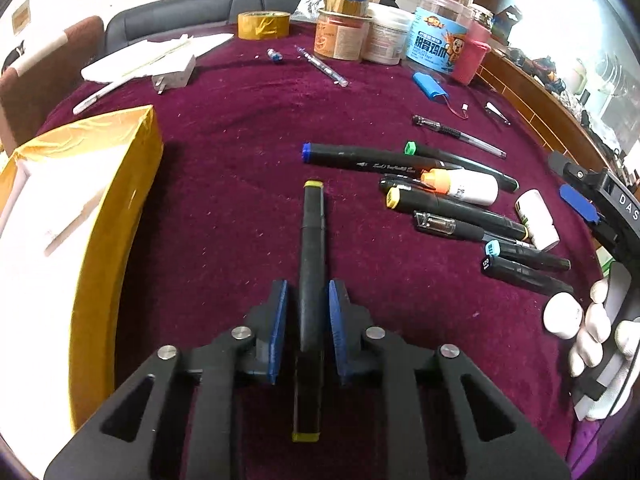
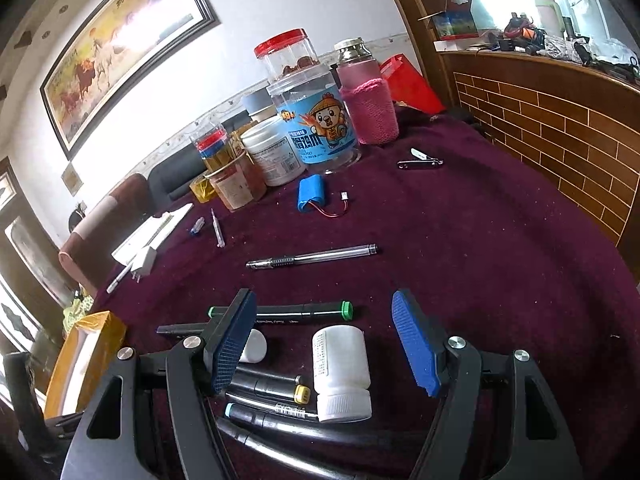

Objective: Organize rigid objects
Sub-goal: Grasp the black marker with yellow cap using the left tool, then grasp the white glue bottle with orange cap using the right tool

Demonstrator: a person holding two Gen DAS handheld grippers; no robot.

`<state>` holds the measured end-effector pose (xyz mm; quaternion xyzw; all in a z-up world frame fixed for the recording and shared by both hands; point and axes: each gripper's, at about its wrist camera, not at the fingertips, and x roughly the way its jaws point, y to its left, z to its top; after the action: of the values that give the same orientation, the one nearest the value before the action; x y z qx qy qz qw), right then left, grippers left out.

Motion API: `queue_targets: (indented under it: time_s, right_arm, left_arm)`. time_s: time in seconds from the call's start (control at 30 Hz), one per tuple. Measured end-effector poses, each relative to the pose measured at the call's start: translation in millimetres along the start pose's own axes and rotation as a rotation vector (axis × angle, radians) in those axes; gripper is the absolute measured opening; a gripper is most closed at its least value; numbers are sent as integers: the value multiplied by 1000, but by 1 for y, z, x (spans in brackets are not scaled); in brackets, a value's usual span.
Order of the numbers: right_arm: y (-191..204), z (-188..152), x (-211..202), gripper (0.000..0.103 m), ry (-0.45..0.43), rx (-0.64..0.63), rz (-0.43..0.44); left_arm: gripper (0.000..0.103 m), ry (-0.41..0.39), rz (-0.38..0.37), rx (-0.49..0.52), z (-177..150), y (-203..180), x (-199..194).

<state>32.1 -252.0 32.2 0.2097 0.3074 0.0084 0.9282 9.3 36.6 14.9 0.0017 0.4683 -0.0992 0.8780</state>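
In the left wrist view my left gripper [image 1: 308,300] is shut on a black marker with yellow-green caps [image 1: 311,264], which points forward over the purple tablecloth. A pile of black markers [image 1: 452,204] and two white bottles [image 1: 472,186] lie to its right. A yellow-taped open box [image 1: 100,208] stands at the left. In the right wrist view my right gripper [image 2: 324,320] is open and empty, its jaws wide apart over a white bottle [image 2: 342,368] lying among black markers [image 2: 280,388]. The right gripper also shows at the right edge of the left wrist view [image 1: 588,204].
Jars and tubs [image 2: 312,120] and a pink-sleeved flask [image 2: 370,96] stand at the table's far side. A blue battery pack [image 2: 314,198], a clear pen [image 2: 312,258], nail clippers [image 2: 420,160], a tape roll [image 1: 264,24] and a white charger [image 1: 174,78] lie on the cloth.
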Motion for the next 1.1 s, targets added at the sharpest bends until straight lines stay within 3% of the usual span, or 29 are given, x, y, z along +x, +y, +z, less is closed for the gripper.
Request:
queue_targets:
  time_s: [0.13, 0.47, 0.73, 0.97, 1.1]
  right_arm:
    - [2, -2, 1, 65, 6, -10, -15]
    - [5, -4, 7, 65, 25, -32, -25]
    - [6, -3, 7, 65, 27, -33, -27]
    - [7, -4, 8, 65, 26, -39, -28]
    - [8, -4, -1, 65, -23, -39, -47]
  left_arm:
    - [19, -18, 6, -7, 2, -1, 2]
    - [12, -33, -76, -105, -6, 18, -7]
    - [12, -117, -209, -208, -19, 38, -51]
    - [12, -169, -273, -215, -34, 45, -88]
    - [12, -185, -283, -195, -42, 47, -103]
